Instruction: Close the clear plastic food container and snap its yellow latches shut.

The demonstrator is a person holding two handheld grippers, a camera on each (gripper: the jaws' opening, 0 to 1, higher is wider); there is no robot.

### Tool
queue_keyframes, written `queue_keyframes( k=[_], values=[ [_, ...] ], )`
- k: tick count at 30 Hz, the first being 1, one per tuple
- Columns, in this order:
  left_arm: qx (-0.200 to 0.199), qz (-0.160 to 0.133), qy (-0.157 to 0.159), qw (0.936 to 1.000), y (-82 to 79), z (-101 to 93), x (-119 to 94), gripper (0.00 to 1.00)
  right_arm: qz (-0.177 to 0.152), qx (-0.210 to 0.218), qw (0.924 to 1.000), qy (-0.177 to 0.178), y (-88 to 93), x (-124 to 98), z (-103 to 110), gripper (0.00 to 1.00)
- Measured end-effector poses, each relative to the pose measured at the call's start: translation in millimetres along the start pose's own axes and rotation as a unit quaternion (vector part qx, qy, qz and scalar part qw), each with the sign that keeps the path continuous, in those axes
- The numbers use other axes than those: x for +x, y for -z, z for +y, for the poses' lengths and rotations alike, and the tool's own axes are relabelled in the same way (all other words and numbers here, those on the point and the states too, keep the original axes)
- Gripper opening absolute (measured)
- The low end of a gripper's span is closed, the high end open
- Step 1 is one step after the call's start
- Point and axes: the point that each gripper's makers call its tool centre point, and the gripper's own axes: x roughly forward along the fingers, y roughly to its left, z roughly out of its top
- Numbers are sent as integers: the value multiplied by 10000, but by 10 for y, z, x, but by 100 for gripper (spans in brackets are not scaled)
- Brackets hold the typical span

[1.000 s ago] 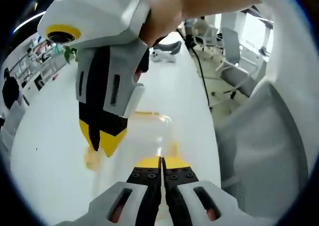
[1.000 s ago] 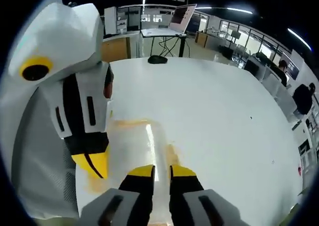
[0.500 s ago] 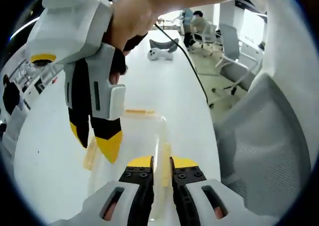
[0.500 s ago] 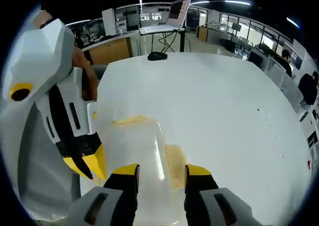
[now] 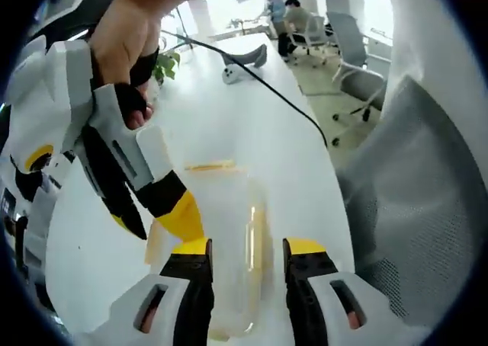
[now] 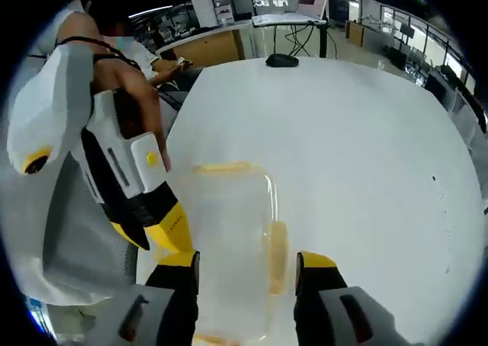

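The clear plastic container lies on the white table, just ahead of my left gripper, whose jaws stand open on either side of its near end. Yellow latches show at its far end and right side. My right gripper hangs open over its left side, held by a hand. In the right gripper view the container lies between the open jaws of my right gripper, with latches at the far end and right side. The left gripper hovers at its left edge.
A grey mesh chair stands close on the right of the table edge. A black cable runs across the table to a white object. A black mouse lies at the far edge. Seated people and desks are beyond.
Both grippers' jaws have gone from nearly shut to wide open. Both have lifted and tilted, so more of the container shows between the jaws.
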Motion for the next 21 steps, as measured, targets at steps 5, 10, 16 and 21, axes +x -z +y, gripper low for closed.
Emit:
queue_keyframes(
  k=[5,10,16,21],
  values=[
    [352,156,-226,9990,51,-65,1,37,125,-10,9999,16,20,-8,-56,55],
    [354,253,-592,9973,117,70,-51,45,176,-141,9997,-79,72,-17,17,53],
    [523,292,-676,9959,77,111,61,49,218,-196,9993,-224,48,21,51,54],
    [553,291,-641,9960,78,116,85,40,289,-202,9989,-301,55,21,88,50]
  ],
)
